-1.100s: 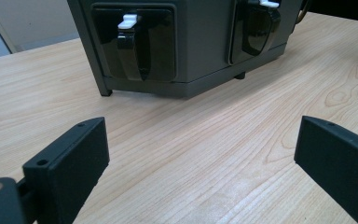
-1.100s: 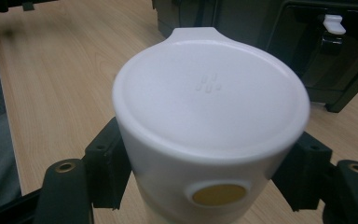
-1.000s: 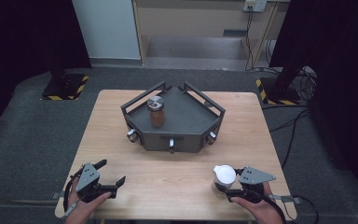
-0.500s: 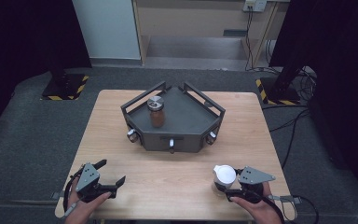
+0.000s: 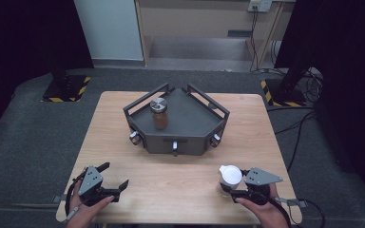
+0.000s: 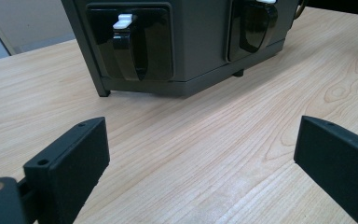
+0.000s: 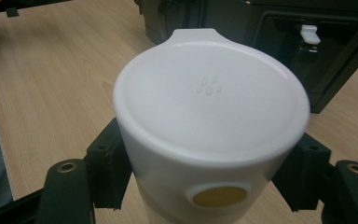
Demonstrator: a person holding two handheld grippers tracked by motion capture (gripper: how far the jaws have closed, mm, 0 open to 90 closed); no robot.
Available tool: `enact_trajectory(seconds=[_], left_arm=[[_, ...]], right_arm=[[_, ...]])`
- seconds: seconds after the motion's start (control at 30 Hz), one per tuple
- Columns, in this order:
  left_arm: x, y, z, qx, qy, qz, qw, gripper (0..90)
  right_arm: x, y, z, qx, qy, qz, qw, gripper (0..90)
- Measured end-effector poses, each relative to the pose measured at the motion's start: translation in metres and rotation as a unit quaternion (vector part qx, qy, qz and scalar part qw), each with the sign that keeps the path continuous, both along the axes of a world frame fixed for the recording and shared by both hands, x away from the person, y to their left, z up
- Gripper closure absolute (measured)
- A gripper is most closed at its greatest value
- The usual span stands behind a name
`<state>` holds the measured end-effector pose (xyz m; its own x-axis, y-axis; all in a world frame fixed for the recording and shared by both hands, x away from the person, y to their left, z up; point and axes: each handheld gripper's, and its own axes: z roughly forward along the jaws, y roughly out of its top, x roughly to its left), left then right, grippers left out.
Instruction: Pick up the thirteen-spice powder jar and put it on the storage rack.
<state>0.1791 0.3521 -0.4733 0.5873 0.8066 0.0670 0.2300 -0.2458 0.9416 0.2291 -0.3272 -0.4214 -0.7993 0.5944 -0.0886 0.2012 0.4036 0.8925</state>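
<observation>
In the lower right of the high view, the right gripper clenches a white lidded container standing upright on the wooden table, near its bottom edge and well apart from its right edge. In the lower left, the left gripper rests with jaws spread, holding nothing. Bare wood lies between both grippers and the dark grey tray at centre, where a brown jar stands.
</observation>
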Motion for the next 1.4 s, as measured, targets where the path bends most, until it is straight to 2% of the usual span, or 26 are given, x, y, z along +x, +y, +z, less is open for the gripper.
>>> enact_trajectory(seconds=[0.17,0.53,0.8,1.17,1.4], left_arm=[[0.000,0.002,0.000,-0.005,-0.003,0.000,1.0000,2.7],[0.002,0.001,0.000,0.001,0.001,-0.004,1.0000,2.7],[0.005,0.001,0.000,0.006,0.003,-0.009,0.9999,2.7],[0.011,0.005,-0.004,0.009,0.007,-0.015,0.9998,2.7],[0.011,0.005,-0.005,0.011,0.010,-0.018,0.9997,2.7]], right_arm=[[-0.001,0.000,0.008,0.006,-0.001,0.000,1.0000,31.4],[0.002,0.005,0.035,0.013,-0.007,0.012,0.9998,31.4],[0.007,0.006,0.046,0.014,-0.006,0.020,0.9997,31.3],[0.023,0.010,0.064,0.014,0.000,0.032,0.9994,31.4],[0.028,0.010,0.073,0.010,0.003,0.028,0.9996,31.4]])
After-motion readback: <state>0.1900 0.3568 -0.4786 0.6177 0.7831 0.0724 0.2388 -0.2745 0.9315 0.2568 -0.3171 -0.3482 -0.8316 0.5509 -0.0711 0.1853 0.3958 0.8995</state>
